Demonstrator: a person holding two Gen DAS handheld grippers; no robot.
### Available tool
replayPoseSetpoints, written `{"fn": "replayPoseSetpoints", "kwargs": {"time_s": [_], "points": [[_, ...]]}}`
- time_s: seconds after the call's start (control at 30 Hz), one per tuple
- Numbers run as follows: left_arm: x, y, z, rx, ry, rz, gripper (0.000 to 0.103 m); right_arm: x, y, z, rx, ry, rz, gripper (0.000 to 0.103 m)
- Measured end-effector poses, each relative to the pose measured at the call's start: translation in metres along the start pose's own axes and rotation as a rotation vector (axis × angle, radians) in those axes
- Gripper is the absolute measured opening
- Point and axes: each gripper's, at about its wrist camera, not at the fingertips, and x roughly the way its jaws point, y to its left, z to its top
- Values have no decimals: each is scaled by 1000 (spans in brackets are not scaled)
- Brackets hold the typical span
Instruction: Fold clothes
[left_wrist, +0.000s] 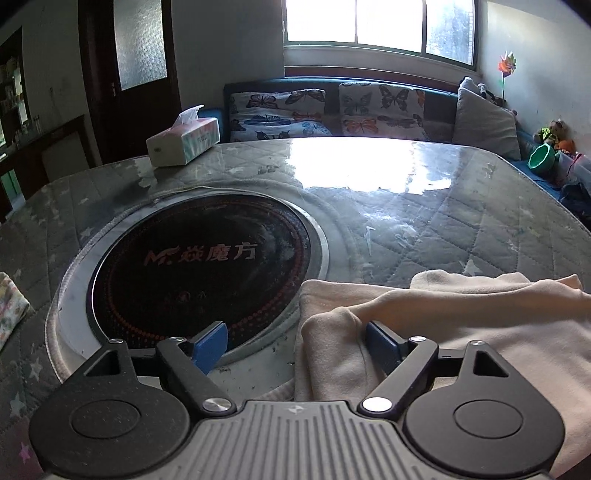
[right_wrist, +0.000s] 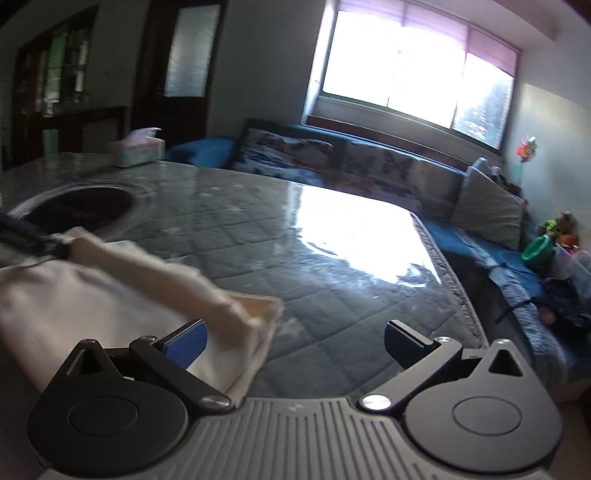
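Lying bunched just beside the round cooktop, cream garment looks soft, light, floppy; grab a hem corner; left gripper & right gripper both spread apart, holding nothing.

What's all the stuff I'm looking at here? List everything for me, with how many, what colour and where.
cream garment: one, cream, bunched on the near right of the table
table: one, grey quilted cover with stars under clear sheet, fills the middle
round cooktop: one, black with red lettering, set into the table, left of the garment
tissue box: one, white and pastel, far left table corner
patterned cloth: one, pale floral, left table edge
butterfly cushions: two, white with butterflies, on the blue sofa behind the table
grey pillow: one, sofa's right end
green bowl: one, far right
pinwheel: one, multicoloured, right wall
window: one, bright, back wall
left claw: one, black with blue pads, open at the garment's left edge
right claw: one, same colours, open at the garment's right end
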Motion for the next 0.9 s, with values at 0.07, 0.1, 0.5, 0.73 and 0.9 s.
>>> {"fn": "replayPoseSetpoints", "kwargs": {"time_s": [0.07,0.1,0.5,0.73,0.9], "points": [[-1,0,0,9,-1,-4,87,11,-3,4,3,19,-19,103],[0,1,0,12,-1,-5,88,16,-4,7,5,28,-29,103],[-15,17,2,-1,-7,-63,100,12,8,34,-5,17,36,103],[-22,25,-1,3,3,-84,103,-11,38,42,-41,-7,150,103],[-27,34,-4,-12,9,-98,103,-18,67,42,-86,6,218,102]]}}
